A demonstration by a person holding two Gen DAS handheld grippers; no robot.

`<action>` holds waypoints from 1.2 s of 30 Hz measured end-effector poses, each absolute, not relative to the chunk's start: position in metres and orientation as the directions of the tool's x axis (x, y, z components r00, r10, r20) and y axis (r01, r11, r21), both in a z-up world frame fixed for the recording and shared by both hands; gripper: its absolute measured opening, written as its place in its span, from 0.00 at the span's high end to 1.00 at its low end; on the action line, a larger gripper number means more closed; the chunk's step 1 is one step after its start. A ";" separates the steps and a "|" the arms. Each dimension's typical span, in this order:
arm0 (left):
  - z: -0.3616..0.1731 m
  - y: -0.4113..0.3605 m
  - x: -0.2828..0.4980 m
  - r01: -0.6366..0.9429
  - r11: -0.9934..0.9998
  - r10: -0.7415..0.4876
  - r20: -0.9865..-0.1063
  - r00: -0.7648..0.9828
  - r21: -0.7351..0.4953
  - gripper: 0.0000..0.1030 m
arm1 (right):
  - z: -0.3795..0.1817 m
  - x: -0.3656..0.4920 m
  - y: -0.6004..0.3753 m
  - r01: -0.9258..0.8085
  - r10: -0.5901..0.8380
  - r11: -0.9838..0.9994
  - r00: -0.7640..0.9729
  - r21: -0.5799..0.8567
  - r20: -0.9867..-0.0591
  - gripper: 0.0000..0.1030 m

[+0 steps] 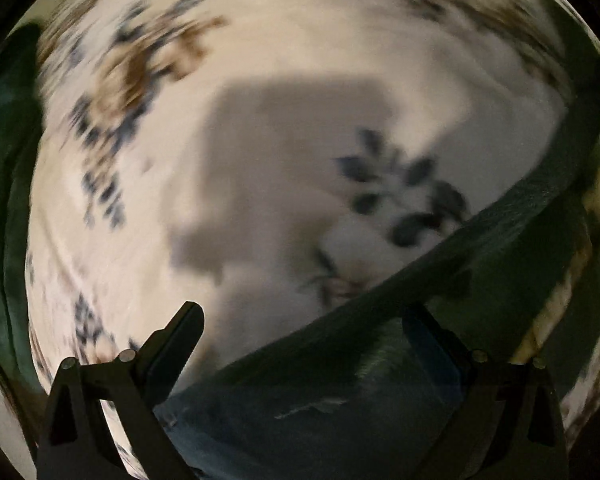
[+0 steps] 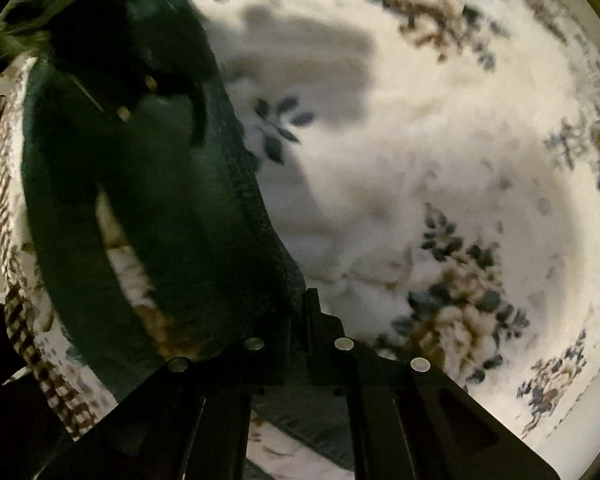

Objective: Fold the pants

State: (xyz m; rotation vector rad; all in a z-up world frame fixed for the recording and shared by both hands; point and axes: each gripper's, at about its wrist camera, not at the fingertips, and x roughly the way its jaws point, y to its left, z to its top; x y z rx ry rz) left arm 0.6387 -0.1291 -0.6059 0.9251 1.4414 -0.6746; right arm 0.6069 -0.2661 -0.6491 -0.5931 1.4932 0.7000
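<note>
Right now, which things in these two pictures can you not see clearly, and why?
- Left wrist view: floral sheet smeared by motion blur; its pattern is unreadable.
- Left wrist view: dark green pants cut off by the frame edge.
- Right wrist view: right gripper closed; its dark fingers hide whether cloth is pinched.
- Right wrist view: pants' upper part lost in shadow.

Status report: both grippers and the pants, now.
Left gripper open over pants. Right gripper shut at pants edge. Floral sheet clear.
</note>
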 end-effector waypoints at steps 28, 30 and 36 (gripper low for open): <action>-0.495 -0.078 0.457 0.267 0.962 -0.067 -0.998 -0.002 -0.065 0.90 | -0.570 0.464 -0.246 -0.097 0.154 0.983 -0.008 0.154 -0.988 0.94; -0.498 -0.073 0.432 0.235 0.970 -0.061 -0.998 -0.013 -0.062 0.90 | -0.576 0.435 -0.243 -0.080 0.174 0.981 -0.032 0.176 -0.984 0.94; -0.547 -0.063 0.378 0.170 0.985 -0.029 -0.997 -0.078 -0.042 0.90 | -0.618 0.361 -0.234 -0.033 0.196 0.979 -0.127 0.201 -0.972 0.94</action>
